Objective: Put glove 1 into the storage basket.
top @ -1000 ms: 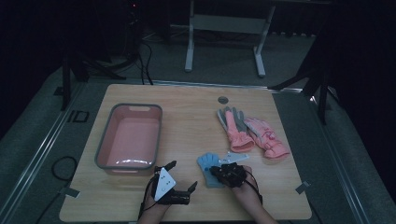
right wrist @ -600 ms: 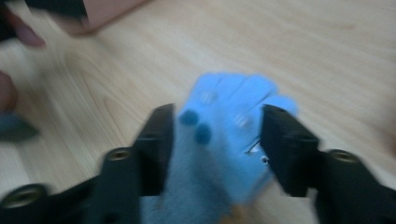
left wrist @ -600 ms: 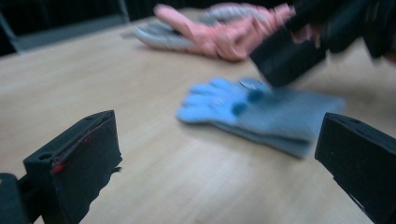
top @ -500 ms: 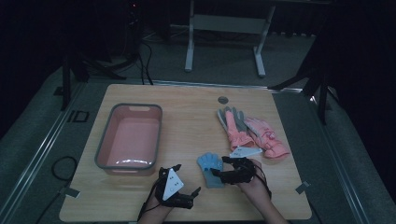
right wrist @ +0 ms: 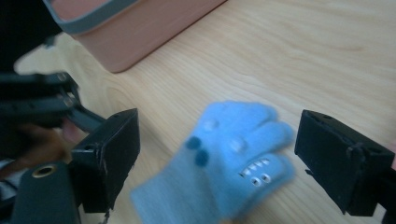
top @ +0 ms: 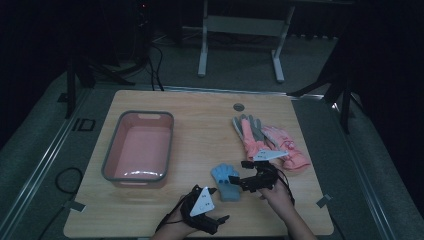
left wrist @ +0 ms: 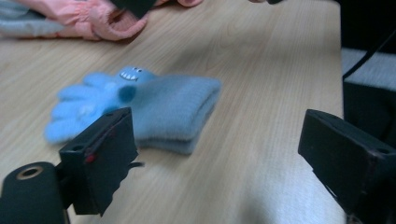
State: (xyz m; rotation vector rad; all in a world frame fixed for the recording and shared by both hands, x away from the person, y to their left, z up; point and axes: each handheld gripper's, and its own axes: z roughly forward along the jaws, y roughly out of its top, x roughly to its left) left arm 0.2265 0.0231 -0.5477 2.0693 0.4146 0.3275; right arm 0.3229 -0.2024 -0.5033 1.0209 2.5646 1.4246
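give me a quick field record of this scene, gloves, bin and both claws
blue gloves: stacked flat on the table, near the front edge, between the two claws
right claw: open, jaws just opened, either side of the blue gloves, not pressing them
left claw: open, jaws just narrowed a little, nothing between them, short of the cuff end
pink gloves: lying at the table's right, with a grey glove
bin: pink, grey rim, empty, at the left

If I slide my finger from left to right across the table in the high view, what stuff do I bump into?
Pink plastic tub with a grey rim → left gripper → small fuzzy blue glove → right gripper → pink and grey gloves in a pile.
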